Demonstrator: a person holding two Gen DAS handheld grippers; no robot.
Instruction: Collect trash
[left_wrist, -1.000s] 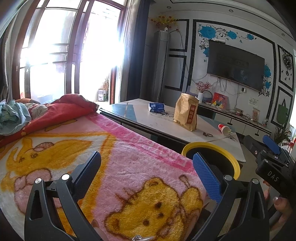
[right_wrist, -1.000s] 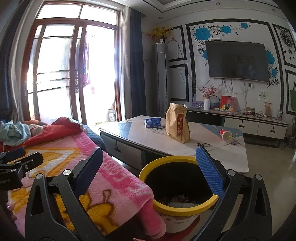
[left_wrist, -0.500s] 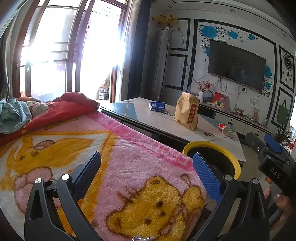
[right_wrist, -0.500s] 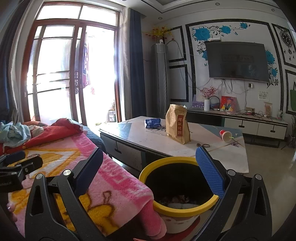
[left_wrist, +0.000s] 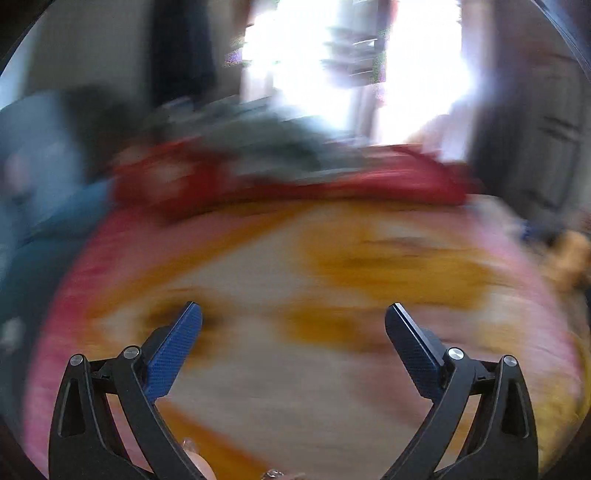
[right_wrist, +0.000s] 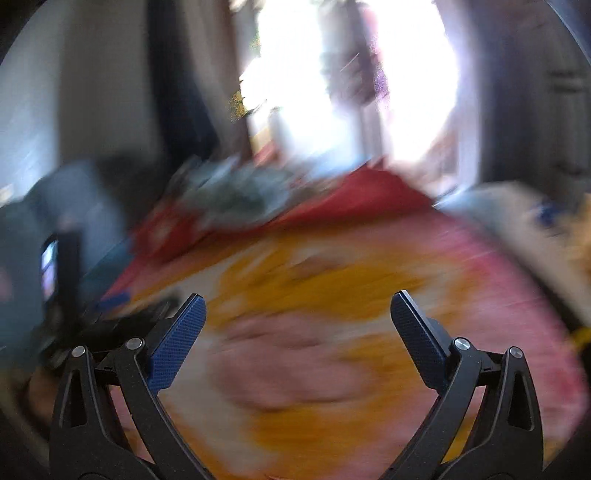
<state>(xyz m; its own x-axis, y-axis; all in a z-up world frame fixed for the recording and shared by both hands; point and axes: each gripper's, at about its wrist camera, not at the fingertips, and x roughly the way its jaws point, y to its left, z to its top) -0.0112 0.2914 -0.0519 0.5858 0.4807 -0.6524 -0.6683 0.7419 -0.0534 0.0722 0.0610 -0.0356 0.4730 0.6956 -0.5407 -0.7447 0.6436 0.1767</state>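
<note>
Left wrist view, heavily blurred: left gripper (left_wrist: 293, 317) spread wide, empty, over pink-and-yellow blanket (left_wrist: 332, 266); bright window (left_wrist: 369, 55) behind. Right gripper (right_wrist: 298, 308) likewise agape, empty, over same blanket. No trash discernible in either view.

The pink and yellow fleece blanket (left_wrist: 295, 369) looks soft and matt, though blurred. The left gripper's blue textured fingers (left_wrist: 173, 350) sit on matt black plastic arms with shiny metal screws.
</note>
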